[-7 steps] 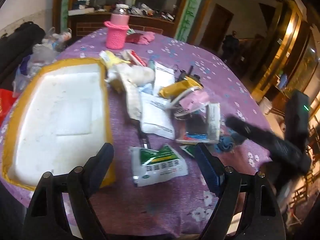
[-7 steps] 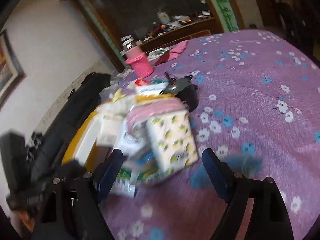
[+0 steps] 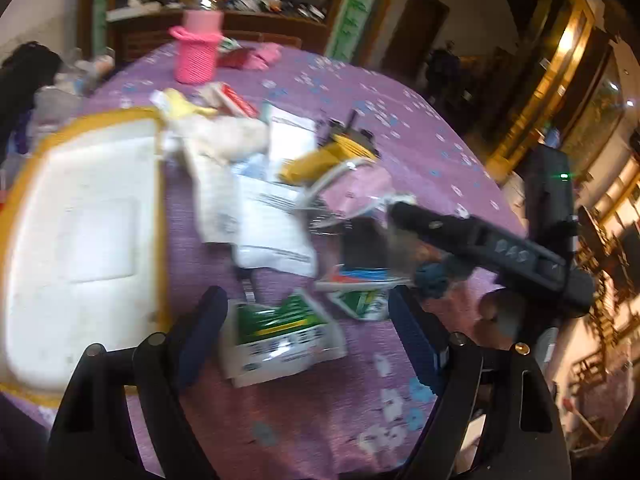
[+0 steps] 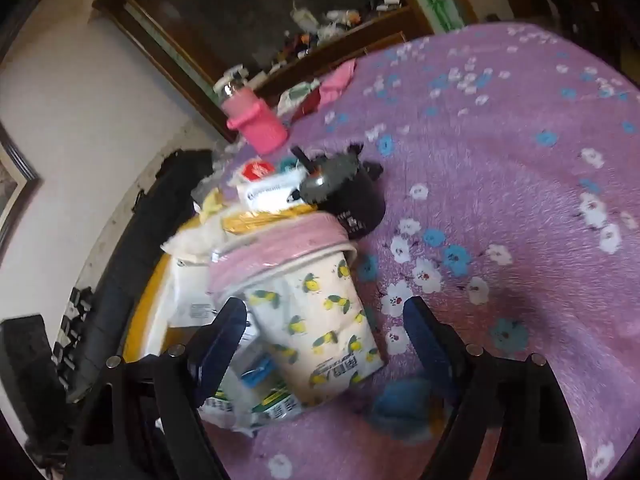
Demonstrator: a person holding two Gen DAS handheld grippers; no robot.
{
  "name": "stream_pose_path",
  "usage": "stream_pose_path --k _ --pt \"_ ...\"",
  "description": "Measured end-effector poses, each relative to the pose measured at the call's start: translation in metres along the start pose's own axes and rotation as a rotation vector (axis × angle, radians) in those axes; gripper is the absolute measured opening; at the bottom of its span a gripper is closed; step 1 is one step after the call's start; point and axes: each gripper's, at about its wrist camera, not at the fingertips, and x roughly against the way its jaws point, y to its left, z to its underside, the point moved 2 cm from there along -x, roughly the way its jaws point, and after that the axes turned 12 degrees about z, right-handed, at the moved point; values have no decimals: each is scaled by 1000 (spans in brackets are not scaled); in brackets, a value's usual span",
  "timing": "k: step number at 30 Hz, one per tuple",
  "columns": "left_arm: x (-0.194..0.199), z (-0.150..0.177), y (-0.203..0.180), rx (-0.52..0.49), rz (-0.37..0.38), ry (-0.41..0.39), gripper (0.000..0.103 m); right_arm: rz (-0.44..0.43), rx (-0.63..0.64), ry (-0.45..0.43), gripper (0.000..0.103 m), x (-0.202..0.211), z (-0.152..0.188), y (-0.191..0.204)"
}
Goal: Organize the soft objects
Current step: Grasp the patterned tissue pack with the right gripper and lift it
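Two tongs spread, empty: right tongs [image 4: 324,344] nearer, straddling the upright lemon-print soft tissue pack [image 4: 320,320]; left tongs [image 3: 308,332] over green-white sachet [image 3: 280,336].

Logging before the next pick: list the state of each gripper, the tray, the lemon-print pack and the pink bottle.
left gripper: open, green-and-white packet lying between its fingers
right gripper: open, lemon-print pack between its fingers, not pinched
white tray: empty, flat on the table
lemon-print pack: lying tilted on the pile
pink bottle: upright, capped
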Motion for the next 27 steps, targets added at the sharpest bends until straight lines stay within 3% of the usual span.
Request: stream_pose_path --k 3,5,11,13,15,16,17,18,23,27 --pt "-11 -16 -4 -31 47 41 83 -45 -24 29 54 -7 3 -1" --pt "-20 -22 -7 -68 50 58 83 -83 -13 6 52 -5 2 -2" --pt "-67 -36 -14 -130 29 123 83 -190 -14 -211 51 30 -3 -28" --pt "-81 -39 -10 -95 16 160 83 -194 -62 -180 51 26 -3 -41" --pt "-85 -42 -4 -46 44 171 80 -135 -101 -136 51 22 3 -49" --pt "-82 -40 -4 -18 98 170 72 -138 -117 -143 51 23 4 -54" --pt "-82 -39 -4 -18 91 180 54 -154 -132 -163 51 25 6 -57" --pt "-84 -36 -3 -22 68 200 47 -177 -151 -181 51 29 7 -60" --pt "-75 -29 -6 -25 39 229 36 -266 -236 -182 51 38 17 -75" --pt "-59 -32 -13 -39 43 248 36 -321 -358 -92 51 31 14 -72"
